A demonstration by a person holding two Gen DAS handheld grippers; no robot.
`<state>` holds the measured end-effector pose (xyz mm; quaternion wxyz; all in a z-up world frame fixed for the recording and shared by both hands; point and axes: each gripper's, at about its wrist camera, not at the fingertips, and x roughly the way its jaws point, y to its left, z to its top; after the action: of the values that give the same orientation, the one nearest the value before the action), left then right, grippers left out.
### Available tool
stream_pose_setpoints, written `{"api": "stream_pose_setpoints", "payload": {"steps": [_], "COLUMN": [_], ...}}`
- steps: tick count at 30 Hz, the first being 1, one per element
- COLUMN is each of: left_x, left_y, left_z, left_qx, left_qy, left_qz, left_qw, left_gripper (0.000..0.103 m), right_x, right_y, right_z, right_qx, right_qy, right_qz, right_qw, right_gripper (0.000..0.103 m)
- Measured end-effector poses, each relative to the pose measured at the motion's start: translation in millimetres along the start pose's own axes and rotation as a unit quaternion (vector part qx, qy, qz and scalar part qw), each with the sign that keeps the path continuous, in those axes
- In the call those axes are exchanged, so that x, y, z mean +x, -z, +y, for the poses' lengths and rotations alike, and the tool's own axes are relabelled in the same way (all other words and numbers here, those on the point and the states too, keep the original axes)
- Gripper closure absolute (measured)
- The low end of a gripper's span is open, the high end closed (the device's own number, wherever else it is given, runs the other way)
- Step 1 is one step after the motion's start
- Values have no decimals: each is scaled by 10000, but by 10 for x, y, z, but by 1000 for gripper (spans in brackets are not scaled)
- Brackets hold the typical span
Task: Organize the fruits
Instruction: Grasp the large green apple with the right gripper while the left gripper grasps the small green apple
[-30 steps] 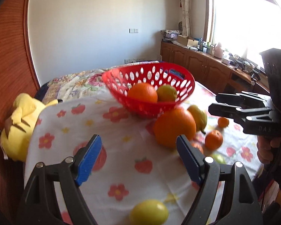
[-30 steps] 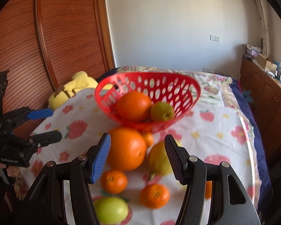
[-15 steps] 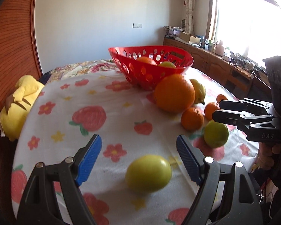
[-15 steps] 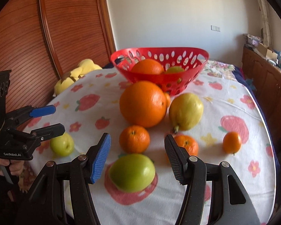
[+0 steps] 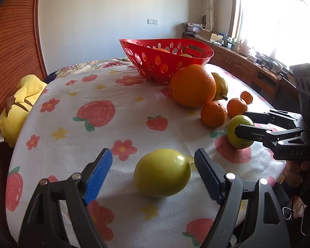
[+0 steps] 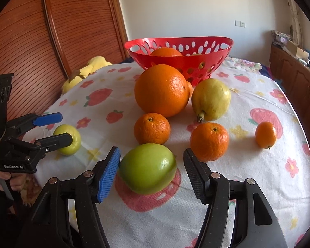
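A red perforated basket (image 5: pixel 165 62) (image 6: pixel 179 62) at the table's far side holds an orange (image 6: pixel 166 52) and a greenish fruit. In front of it lie a big orange (image 5: pixel 193 85) (image 6: pixel 161 91), a yellow pear (image 6: pixel 211 99), two mandarins (image 6: pixel 152 128) (image 6: pixel 209 141) and a kumquat (image 6: pixel 266 134). My left gripper (image 5: pixel 153 168) is open around a yellow-green fruit (image 5: pixel 162 172) (image 6: pixel 68 139) on the cloth. My right gripper (image 6: pixel 152 172) is open around a green fruit (image 6: pixel 147 168) (image 5: pixel 240 132).
The table (image 5: pixel 105 95) has a white cloth with strawberry and flower prints. A yellow plush toy (image 5: pixel 20 103) sits past its left edge by a wooden sliding door (image 6: pixel 51 31). Wooden cabinets (image 5: pixel 237 66) stand under the window on the right.
Both grippers have come down and forward toward the table. Each now has its open fingers either side of a fruit: the left at the yellow-green one, the right at the green one.
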<state>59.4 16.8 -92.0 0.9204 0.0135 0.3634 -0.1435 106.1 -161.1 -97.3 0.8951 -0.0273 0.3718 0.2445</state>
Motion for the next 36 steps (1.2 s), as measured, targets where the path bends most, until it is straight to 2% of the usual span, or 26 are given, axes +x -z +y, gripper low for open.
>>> {"api": "stream_pose_setpoints", "payload": {"steps": [8,16,24,28,36], "left_x": [39,62,53,97,105], "left_y": [60,88,92,110,128], "left_z": [-18,-40,-56,-46,-27], "left_qx": [39,10,12,45,-52], "left_qy": [-4,162,162,147,151], "left_qz": [93,123,126,232,218], "left_qw": [9999,9998,9998,9996,9996], "left_gripper": [24,46,46,44,47], "right_x": [17,107,113,129,93], "right_y": [41,87,117,137,131], "right_z": [-2,19,29,30,25], "right_qx": [45,22,-12,-35,-27], "right_qy": [-81,-88,-103,-68,-130], "right_qz": [59,190,221,252,166], "right_qw": [9999,9998,9997,9997,9998], "right_gripper": [34,34,35,46,47]}}
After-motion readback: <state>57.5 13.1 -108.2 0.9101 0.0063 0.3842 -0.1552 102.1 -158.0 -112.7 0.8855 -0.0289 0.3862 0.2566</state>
